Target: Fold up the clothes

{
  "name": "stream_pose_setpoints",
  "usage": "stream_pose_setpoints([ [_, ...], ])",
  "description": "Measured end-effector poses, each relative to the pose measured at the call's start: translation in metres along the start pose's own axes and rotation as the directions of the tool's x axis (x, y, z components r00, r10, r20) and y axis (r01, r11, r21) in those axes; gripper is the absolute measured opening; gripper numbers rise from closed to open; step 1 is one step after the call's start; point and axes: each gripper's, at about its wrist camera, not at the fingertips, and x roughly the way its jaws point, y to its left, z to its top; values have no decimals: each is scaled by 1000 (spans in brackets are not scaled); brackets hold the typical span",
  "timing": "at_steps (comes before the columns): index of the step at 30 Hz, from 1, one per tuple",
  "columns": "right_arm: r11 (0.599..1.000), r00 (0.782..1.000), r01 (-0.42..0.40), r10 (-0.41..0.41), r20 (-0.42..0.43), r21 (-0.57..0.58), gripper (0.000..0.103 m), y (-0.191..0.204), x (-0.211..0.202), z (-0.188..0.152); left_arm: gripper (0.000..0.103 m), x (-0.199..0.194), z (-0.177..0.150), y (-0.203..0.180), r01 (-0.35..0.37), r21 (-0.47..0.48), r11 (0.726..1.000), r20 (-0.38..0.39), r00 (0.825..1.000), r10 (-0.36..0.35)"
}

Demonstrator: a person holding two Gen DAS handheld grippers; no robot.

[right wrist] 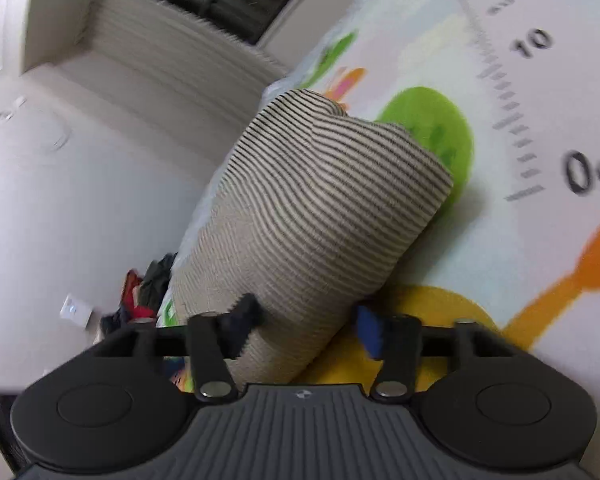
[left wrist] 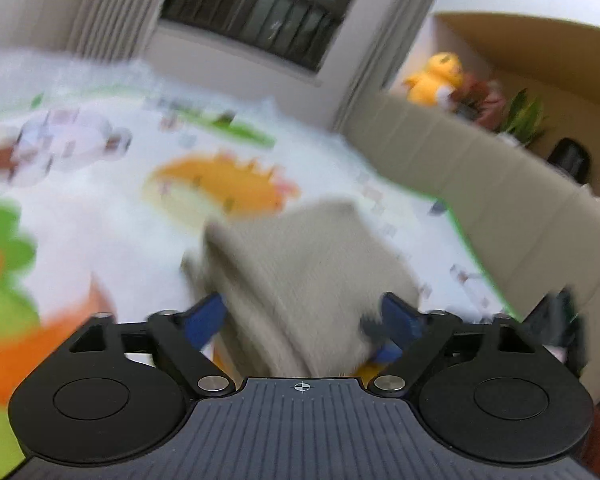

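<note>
A folded striped shirt (right wrist: pixel 312 216) lies on a cartoon play mat (right wrist: pixel 520 128) between both grippers. Left gripper (left wrist: pixel 304 320) spread wide, released; right gripper (right wrist: pixel 308 320) half-open (grip unclear). A snagged finger could undo the fold.

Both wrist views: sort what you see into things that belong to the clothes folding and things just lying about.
Belongs to the job:
- striped garment, bunched on the play mat
- left gripper, open around the cloth
- right gripper, cloth between its fingers

Lying about:
- yellow plush toy
- plant
- heap of dark and red clothes by the wall
- wall socket
</note>
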Motion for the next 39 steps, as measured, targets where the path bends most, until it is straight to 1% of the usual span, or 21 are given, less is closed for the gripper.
stream_pose_setpoints([
  [2,1000,1000,-13,13,-1,-17,36,-2,-4,5,98,9,21,-3,18,78,997,26,999,-20],
  [4,999,1000,-4,5,11,-41,29,-3,-8,10,99,35,41,4,37,102,994,-2,999,-37],
  [8,995,998,43,-39,47,-90,23,-7,-21,22,99,100,49,41,48,-25,999,-147,988,-51],
  [10,993,999,49,-47,17,-104,27,-8,-27,25,99,124,38,57,38,-75,997,-210,976,-52],
  [11,993,999,39,-40,-9,-108,32,-8,-28,24,99,131,30,64,41,-107,993,-228,971,-65],
  [12,993,999,29,-33,-32,-112,47,-7,-29,21,99,135,23,70,50,-144,988,-229,970,-82],
  [13,993,998,21,-27,-49,-119,53,-7,-29,17,99,133,18,74,65,-163,984,-213,972,-99],
  [15,990,997,16,-26,-75,-138,53,-6,-26,10,98,127,14,76,91,-176,980,-199,972,-125],
  [17,990,996,24,-35,-78,-137,53,-8,-17,11,96,122,10,72,129,-189,973,-207,964,-168],
  [19,993,997,29,-37,-63,-112,53,-12,-11,16,94,116,2,60,167,-203,965,-235,948,-213],
  [21,993,998,41,-45,-36,-109,53,-14,-10,25,94,108,-9,43,168,-168,971,-247,947,-207],
  [23,988,997,80,-80,10,-135,53,-13,-10,39,95,100,-20,31,190,-166,968,-255,940,-228],
  [25,979,991,126,-119,54,-163,53,-11,-12,53,95,96,-32,17,248,-181,952,-268,919,-290],
  [29,924,960,266,-229,159,-275,53,0,-20,77,95,87,-48,-26,411,-147,900,-320,841,-436],
  [30,907,953,287,-239,185,-308,53,5,-27,78,95,82,-49,-34,425,-119,897,-321,839,-440],
  [32,875,950,290,-214,226,-389,57,19,-46,70,96,69,-45,-40,426,-80,901,-297,853,-430],
  [34,821,952,283,-176,252,-496,65,34,-64,52,96,58,-36,-30,380,-84,921,-244,888,-389],
  [35,781,952,284,-162,260,-556,66,42,-69,42,95,53,-32,-21,328,-101,939,-204,917,-342],
  [37,670,954,289,-141,266,-684,67,57,-73,17,91,44,-24,-2,221,-143,965,-128,962,-239],
  [38,608,956,288,-133,263,-740,68,65,-73,1,83,43,-22,6,153,-170,973,-110,979,-173],
  [39,551,959,281,-125,255,-786,69,71,-68,-15,77,44,-22,12,98,-190,977,-107,987,-120],
])
